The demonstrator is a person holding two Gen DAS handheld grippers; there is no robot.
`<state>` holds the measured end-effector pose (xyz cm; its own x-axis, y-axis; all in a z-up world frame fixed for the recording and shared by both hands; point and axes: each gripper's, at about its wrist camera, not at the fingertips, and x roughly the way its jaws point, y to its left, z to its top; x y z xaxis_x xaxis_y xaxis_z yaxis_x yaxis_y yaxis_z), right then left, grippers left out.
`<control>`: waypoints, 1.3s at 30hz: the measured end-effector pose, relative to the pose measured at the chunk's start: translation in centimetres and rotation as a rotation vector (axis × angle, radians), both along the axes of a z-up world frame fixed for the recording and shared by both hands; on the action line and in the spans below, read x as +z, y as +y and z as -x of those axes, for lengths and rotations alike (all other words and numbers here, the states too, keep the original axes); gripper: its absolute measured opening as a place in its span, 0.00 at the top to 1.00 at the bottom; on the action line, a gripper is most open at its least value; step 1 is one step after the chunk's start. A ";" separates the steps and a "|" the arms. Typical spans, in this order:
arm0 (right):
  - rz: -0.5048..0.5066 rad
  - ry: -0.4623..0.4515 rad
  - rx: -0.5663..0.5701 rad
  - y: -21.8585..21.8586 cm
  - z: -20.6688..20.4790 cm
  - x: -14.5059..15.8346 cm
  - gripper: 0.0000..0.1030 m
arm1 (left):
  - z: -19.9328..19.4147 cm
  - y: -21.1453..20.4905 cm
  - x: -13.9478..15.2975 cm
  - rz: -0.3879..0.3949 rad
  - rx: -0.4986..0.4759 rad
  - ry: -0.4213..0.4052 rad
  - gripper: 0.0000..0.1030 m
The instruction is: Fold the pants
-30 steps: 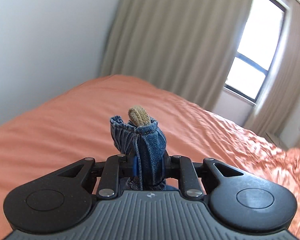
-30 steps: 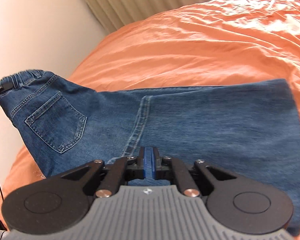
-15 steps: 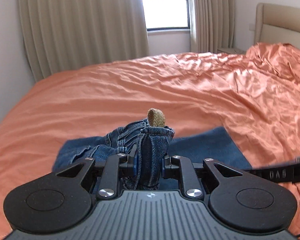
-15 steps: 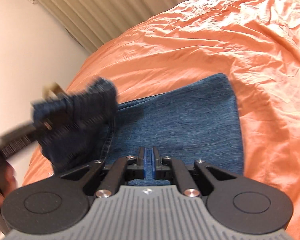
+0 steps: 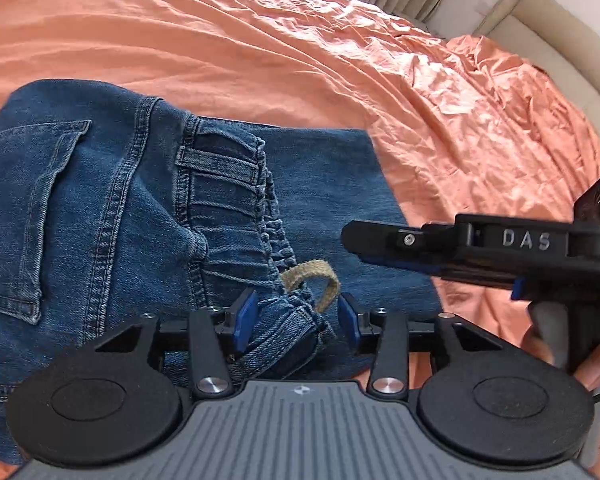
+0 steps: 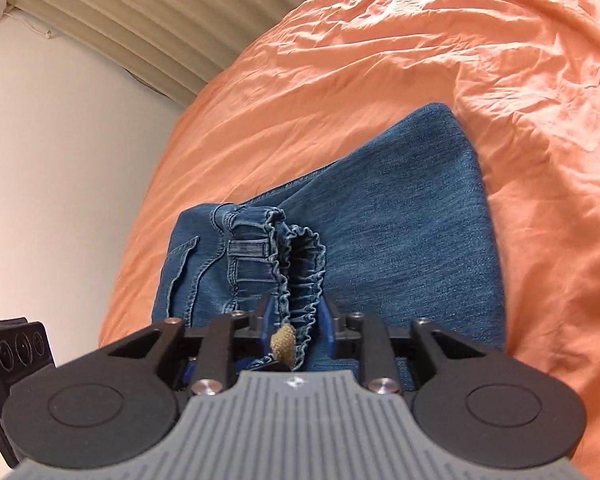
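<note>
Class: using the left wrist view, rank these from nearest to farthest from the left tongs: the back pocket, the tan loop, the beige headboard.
1. Tan loop: between the left tongs, at the waistband.
2. Back pocket: on the jeans, to the left.
3. Beige headboard: top right, beyond the orange sheet.

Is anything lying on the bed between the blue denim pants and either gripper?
Nothing visible. The blue denim pants sit right at both: waistband between the left gripper and right gripper, both open.
</note>
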<state>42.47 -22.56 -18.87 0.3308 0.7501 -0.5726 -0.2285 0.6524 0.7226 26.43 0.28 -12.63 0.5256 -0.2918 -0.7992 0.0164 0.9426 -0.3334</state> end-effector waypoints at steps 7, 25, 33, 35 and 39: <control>-0.142 0.072 0.002 0.6 -0.8 -0.8 0.65 | 0.4 2.5 2.6 0.020 -0.015 -0.038 0.46; -0.233 0.210 -0.005 7.5 -6.0 -6.3 0.81 | -2.0 15.9 2.6 -0.055 0.253 -0.127 0.44; -0.258 -0.066 0.047 6.7 -4.5 2.5 0.88 | -0.1 17.7 4.7 -0.058 0.314 -0.202 0.47; -0.290 -0.131 0.018 5.2 -4.1 5.0 0.88 | 0.3 17.7 5.4 -0.049 0.313 -0.207 0.48; -0.305 -0.166 -0.088 1.3 -4.4 7.1 0.89 | 0.8 16.8 6.0 -0.058 0.292 -0.211 0.47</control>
<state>46.85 -21.25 -11.76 0.4717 0.8426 -0.2600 -0.3113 0.4349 0.8450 25.58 17.05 -6.63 0.7350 -0.0621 -0.6752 -0.1941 0.9349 -0.2973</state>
